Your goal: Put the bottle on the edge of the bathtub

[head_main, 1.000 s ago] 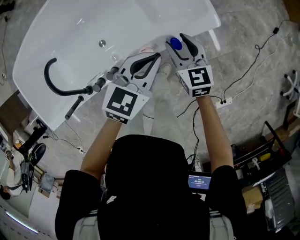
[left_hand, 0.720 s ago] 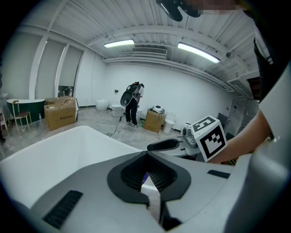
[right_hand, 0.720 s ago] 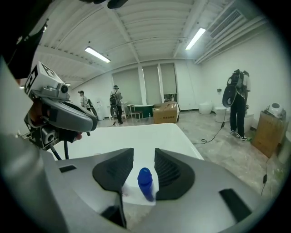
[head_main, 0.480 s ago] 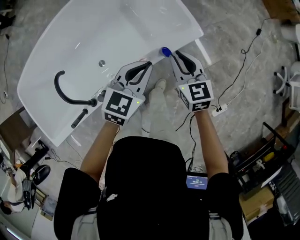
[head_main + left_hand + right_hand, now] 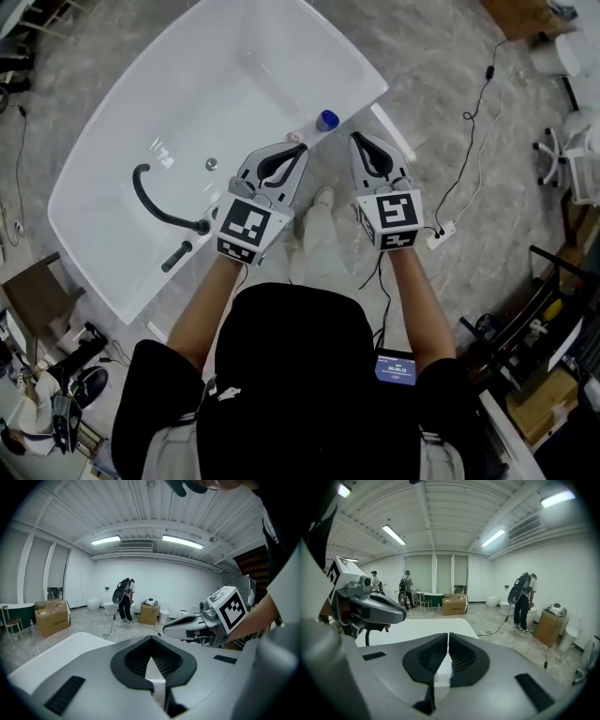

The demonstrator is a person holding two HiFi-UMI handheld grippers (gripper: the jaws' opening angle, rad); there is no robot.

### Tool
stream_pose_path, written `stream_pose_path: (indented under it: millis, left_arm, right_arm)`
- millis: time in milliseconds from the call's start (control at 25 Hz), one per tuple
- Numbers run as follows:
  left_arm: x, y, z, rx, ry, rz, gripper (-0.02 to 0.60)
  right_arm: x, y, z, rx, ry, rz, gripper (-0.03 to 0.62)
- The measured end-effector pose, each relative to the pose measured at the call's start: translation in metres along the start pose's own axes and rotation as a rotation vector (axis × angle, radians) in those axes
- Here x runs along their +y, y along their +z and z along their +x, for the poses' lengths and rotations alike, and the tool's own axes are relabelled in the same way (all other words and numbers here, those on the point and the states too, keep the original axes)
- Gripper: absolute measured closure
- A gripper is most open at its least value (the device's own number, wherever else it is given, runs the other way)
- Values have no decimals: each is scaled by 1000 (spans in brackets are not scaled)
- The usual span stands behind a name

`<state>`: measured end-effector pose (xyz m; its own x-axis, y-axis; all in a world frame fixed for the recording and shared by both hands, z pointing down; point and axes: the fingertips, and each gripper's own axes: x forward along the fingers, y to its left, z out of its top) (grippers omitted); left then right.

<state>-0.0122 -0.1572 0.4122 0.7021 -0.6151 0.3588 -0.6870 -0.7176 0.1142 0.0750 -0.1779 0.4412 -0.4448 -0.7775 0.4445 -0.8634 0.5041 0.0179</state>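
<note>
A small bottle with a blue cap [image 5: 327, 120] stands upright on the near rim of the white bathtub [image 5: 234, 84], close to its right corner. My right gripper [image 5: 357, 139] is shut and empty, a short way to the right of the bottle and apart from it. Its jaws meet at the tip [image 5: 448, 635] in the right gripper view. My left gripper [image 5: 301, 147] is also shut with nothing in it, just below and left of the bottle. Its closed jaws [image 5: 151, 639] fill the left gripper view, which shows the right gripper [image 5: 187, 625] alongside.
A black shower hose [image 5: 155, 202] curls inside the tub, with tap handles [image 5: 178, 255] on the near rim. Cables [image 5: 469, 122] and a power strip [image 5: 439, 234] lie on the floor at right. A person [image 5: 124, 599] stands far off beside cardboard boxes [image 5: 51, 617].
The right gripper has let go of the bottle and closed. Both grippers have drawn back from the tub, leaving the bottle standing on the rim.
</note>
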Motion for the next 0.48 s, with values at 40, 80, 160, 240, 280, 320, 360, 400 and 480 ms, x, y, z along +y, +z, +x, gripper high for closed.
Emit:
stream_pose_path:
  millis: [40,80,160,240,280,320,360,400,480]
  left_arm:
    - [-3,5,-8,-11,-4,7,571]
    - [-5,10,-16,-22,-7,12,571]
    - [-9,18,-32,-44,-13,24,571]
    - [-13,26,-48,-60,-19,43,571]
    - [-16,29,-55,-67,-22,54,571]
    - [-18,33,-62,-76,-23,64,571]
    - [-20,38,-69,-86,-23,72,571]
    - [-21,44,-75,-99,-21,80,571]
    - [-23,57,-86,-129,-18,94,571]
  right_arm:
    - [4,4,-8,-2,-14,2,566]
    - [8,9,-16,-5,-24,5,566]
    - [19,19,-28,-17,-36,12,569]
    - [33,31,-40,-32,-40,10,569]
    - [41,36,-46,-40,-40,7,569]
    - [48,42,-52,-48,-41,4,569]
    - [55,47,-58,-55,-44,0,569]
    - [61,53,-64,-60,-50,-6,569]
    - [70,64,-74,-68,-71,-16,569]
